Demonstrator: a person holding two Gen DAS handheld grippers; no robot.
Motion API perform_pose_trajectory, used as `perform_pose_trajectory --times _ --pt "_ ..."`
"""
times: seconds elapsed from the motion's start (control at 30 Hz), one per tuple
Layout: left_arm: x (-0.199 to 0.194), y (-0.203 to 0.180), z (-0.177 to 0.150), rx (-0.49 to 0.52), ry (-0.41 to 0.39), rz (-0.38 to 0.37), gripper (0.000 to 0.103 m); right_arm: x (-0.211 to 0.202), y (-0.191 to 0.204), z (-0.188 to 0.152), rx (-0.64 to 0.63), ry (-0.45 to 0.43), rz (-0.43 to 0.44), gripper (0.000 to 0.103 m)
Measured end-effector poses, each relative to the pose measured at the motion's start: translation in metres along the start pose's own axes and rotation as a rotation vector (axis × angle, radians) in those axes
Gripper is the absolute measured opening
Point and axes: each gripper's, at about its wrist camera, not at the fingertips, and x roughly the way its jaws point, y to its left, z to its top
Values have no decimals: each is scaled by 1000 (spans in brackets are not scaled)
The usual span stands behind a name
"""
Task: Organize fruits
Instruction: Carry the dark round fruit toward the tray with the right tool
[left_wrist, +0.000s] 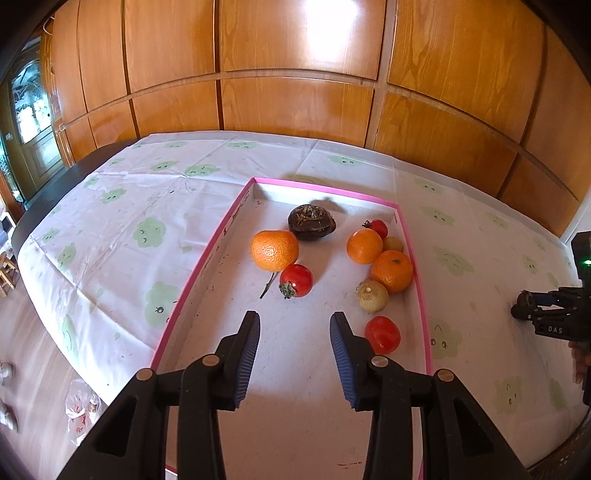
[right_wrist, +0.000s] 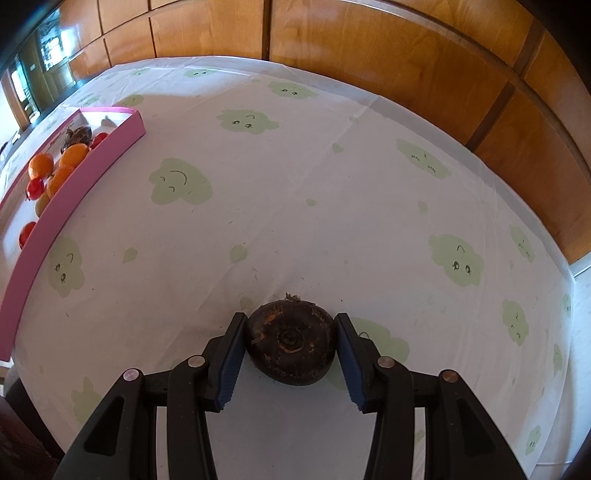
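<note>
We see glossy varnished wood on the wall panels (left_wrist: 295, 103). The tablecloth (right_wrist: 295, 184) looks like thin creased plastic sheet, faintly shiny, with a matt green print. The tray (left_wrist: 417, 266) appears to be matt card, pink outside, white inside. The oranges (left_wrist: 274, 250) show pebbled, slightly shiny skin; the tomatoes (left_wrist: 296, 280) are smooth and glossy. The dark fruit (right_wrist: 291, 341) is rough and dull. The fingers (right_wrist: 231, 362) are matt black plastic with ribbed blue pads (left_wrist: 341, 362) and metal pins.

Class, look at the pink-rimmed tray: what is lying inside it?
Inside the pink-rimmed tray: three oranges, three red fruits, a dark brown fruit, two pale yellowish ones. Anything behind the clustered fruits stays hidden.
</note>
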Motion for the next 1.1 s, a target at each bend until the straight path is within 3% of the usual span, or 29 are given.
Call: perform_pose_trajectory --times 0.63,0.93,1.1 --pt "-15 22 -14 -12 -37 21 41 0 2 -5 20 -5 -16 47" --pt "-18 29 -17 -29 -45 5 44 -4 11 -3 78 11 -85 47" --pt "-18 34 -18 -43 -51 13 45 -27 35 2 103 -54 -8 47"
